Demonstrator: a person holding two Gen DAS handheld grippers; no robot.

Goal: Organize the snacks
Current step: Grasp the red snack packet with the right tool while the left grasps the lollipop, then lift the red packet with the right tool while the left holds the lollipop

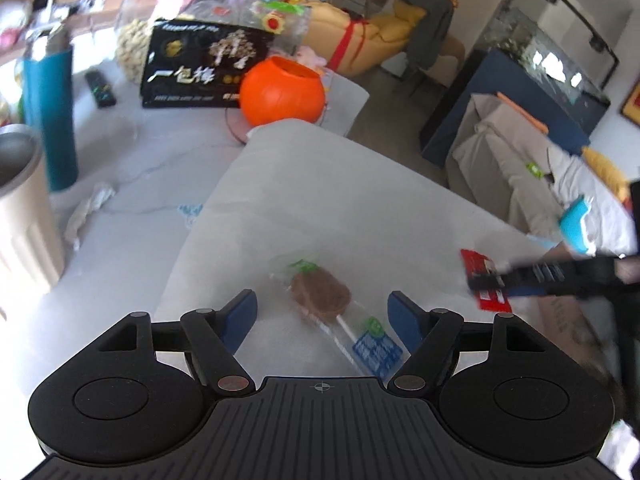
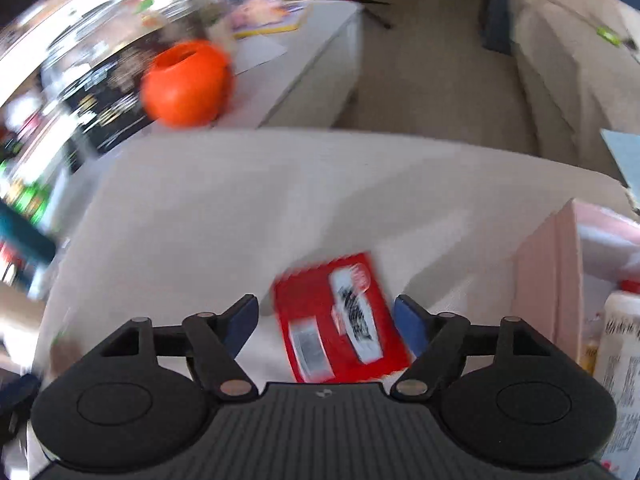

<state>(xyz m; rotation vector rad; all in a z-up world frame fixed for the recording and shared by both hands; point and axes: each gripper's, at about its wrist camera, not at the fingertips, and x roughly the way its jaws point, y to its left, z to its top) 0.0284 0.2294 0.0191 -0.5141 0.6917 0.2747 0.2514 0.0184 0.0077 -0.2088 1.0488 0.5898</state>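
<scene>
In the left wrist view a wrapped lollipop (image 1: 326,300) lies on the white cloth (image 1: 320,200) at lower centre, its long axis running from upper left to lower right: the brown round head toward the upper left, the white stick and a blue printed end of the clear wrapper toward the lower right. The left gripper (image 1: 322,316) stands wide, its blue pads on either side of the lollipop and clear of it; nothing is held. The wrapper is transparent with a green patch at each end. At the right edge the right gripper (image 1: 494,278) appears blurred over a red packet (image 1: 472,262); from here I cannot tell whether it touches the packet. An orange pot (image 1: 282,92) stands above centre, beyond the cloth, with a black box (image 1: 200,68) to its left. In the right wrist view, which is blurred, the red packet (image 2: 344,316) lies flat on the cloth (image 2: 280,200) at lower centre, its long axis running from upper left to lower right, tilted slightly off the vertical. The right gripper (image 2: 326,320) is partly open, its pads flanking the packet; the right pad is at the packet's edge, and the blur hides whether it touches. The packet is bright red with a white and black label and a grey patch. A pink box (image 2: 548,280) sits at the right, and the orange pot (image 2: 186,84) is at upper left.
</scene>
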